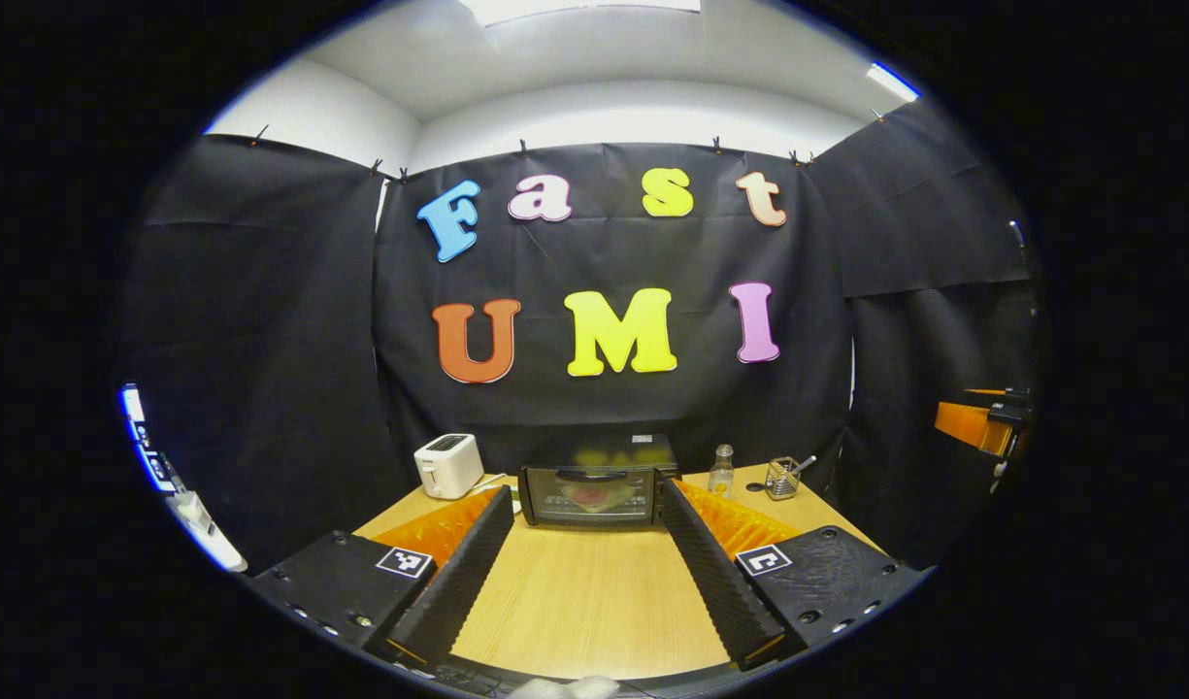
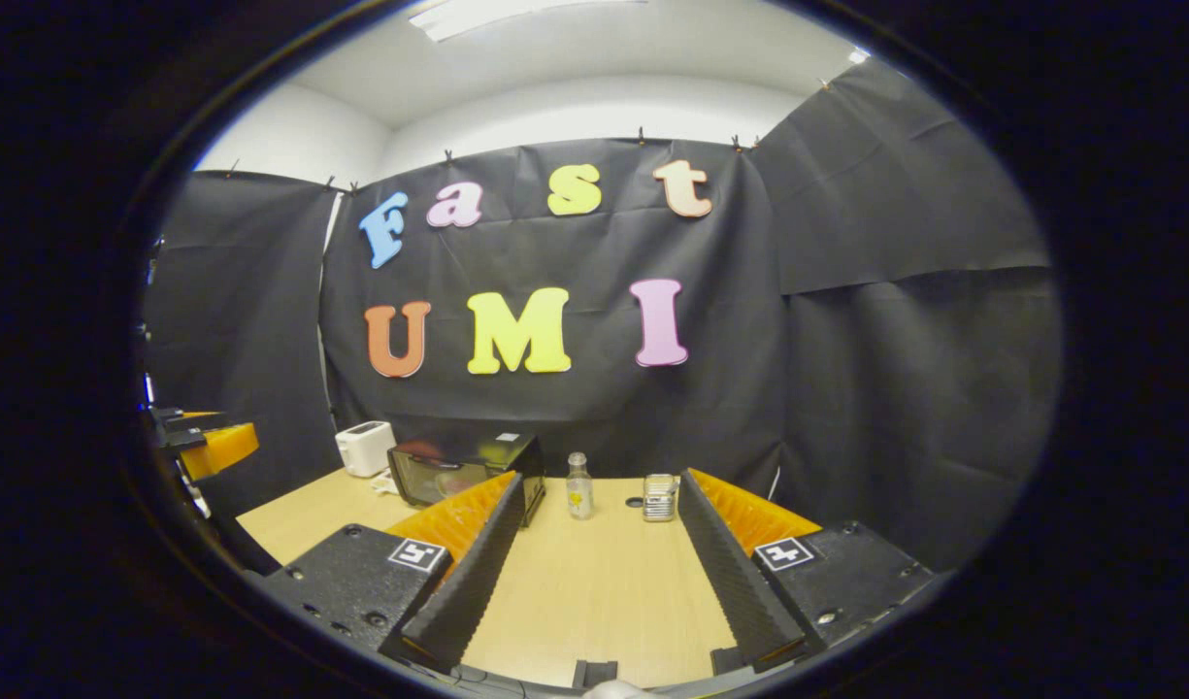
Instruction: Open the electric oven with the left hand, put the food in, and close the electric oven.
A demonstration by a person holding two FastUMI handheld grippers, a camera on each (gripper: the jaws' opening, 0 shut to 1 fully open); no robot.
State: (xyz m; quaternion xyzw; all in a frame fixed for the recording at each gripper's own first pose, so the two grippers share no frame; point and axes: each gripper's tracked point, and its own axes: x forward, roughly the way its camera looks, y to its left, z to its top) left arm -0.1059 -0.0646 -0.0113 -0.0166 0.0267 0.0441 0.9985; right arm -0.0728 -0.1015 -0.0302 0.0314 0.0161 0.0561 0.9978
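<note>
At the far edge of the table (image 1: 594,602), dead ahead of the wide-spread empty left gripper (image 1: 594,544), sits the shut oven (image 1: 594,490), handle crosswise, well apart, off left of the equally spread right gripper (image 2: 599,544).

Black cloth walls (image 1: 264,340) enclose my booth on three sides, clipped along the top edge. White ceiling (image 1: 594,68) above carries lit panels. My counter (image 1: 584,602) is light wood.
</note>
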